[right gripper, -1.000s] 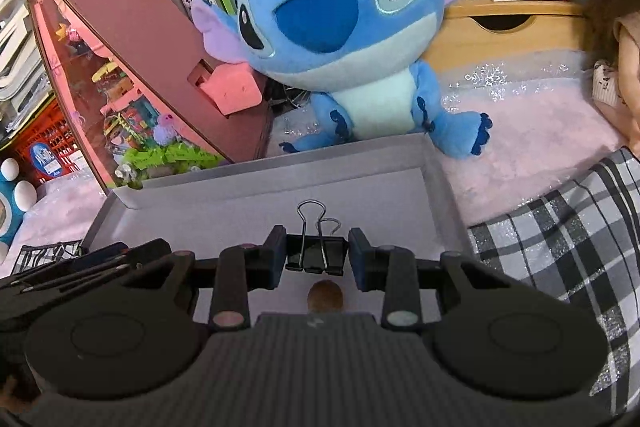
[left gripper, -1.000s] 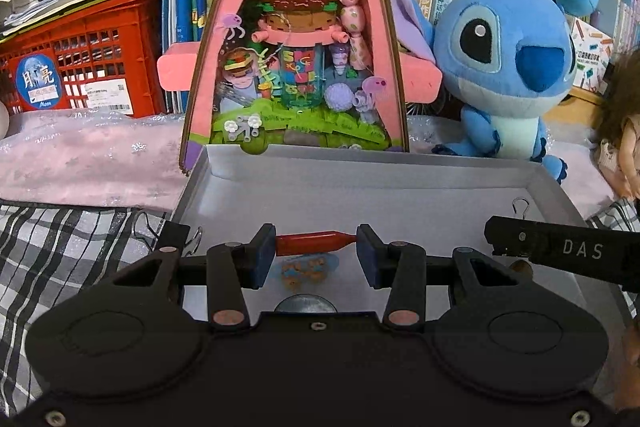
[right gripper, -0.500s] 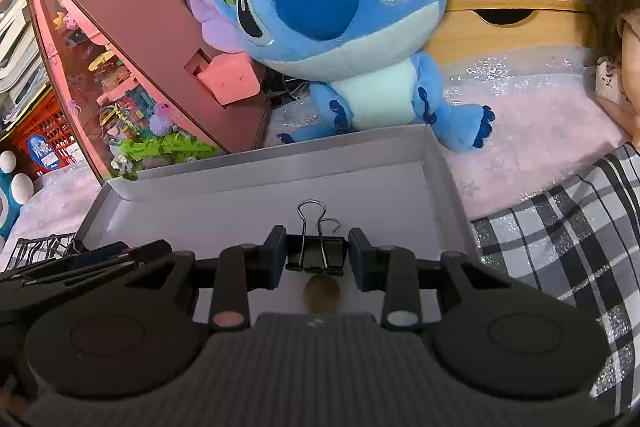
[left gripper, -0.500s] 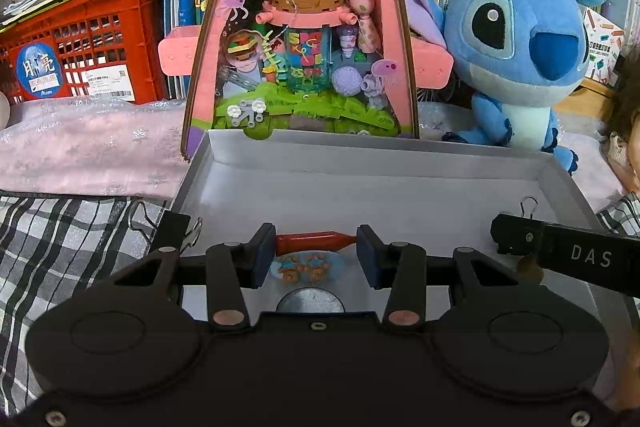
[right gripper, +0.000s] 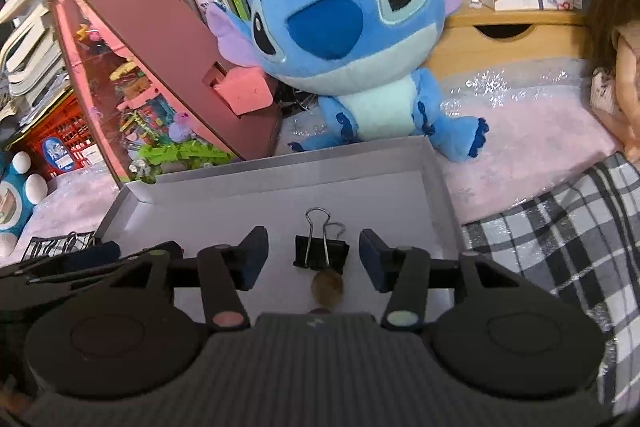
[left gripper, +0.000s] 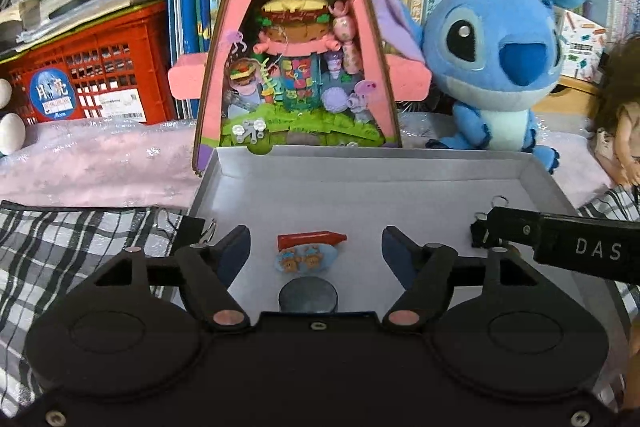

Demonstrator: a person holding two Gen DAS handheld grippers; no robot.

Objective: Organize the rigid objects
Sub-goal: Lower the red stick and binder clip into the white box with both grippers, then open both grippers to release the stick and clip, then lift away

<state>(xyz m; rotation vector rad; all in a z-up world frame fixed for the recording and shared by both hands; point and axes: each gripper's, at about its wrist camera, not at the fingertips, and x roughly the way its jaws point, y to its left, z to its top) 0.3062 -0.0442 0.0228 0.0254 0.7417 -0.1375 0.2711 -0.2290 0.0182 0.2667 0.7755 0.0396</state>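
Note:
A shallow grey box (left gripper: 360, 171) lies in front of both grippers. In the left wrist view a red crayon (left gripper: 311, 239) rests on the box floor, with a blue bear sticker (left gripper: 306, 259) and a dark round disc (left gripper: 308, 297) just nearer. My left gripper (left gripper: 316, 253) is opening, its pads well clear of the crayon. In the right wrist view a black binder clip (right gripper: 321, 253) lies in the box (right gripper: 280, 175) beside a brown coin (right gripper: 327, 286). My right gripper (right gripper: 314, 259) is opening too, with the clip loose between the fingers.
Behind the box stand a pink triangular toy house (left gripper: 298, 47), a blue plush (left gripper: 496, 59) and a red crate (left gripper: 84, 75) under stacked books. A doll (right gripper: 620, 39) sits at the right. Checked cloth (right gripper: 560, 227) flanks the box. Another binder clip (left gripper: 196, 231) lies at the box's left edge.
Both grippers have opened: the left let go of the red crayon and the right let go of the binder clip. Both objects now lie on the box floor.

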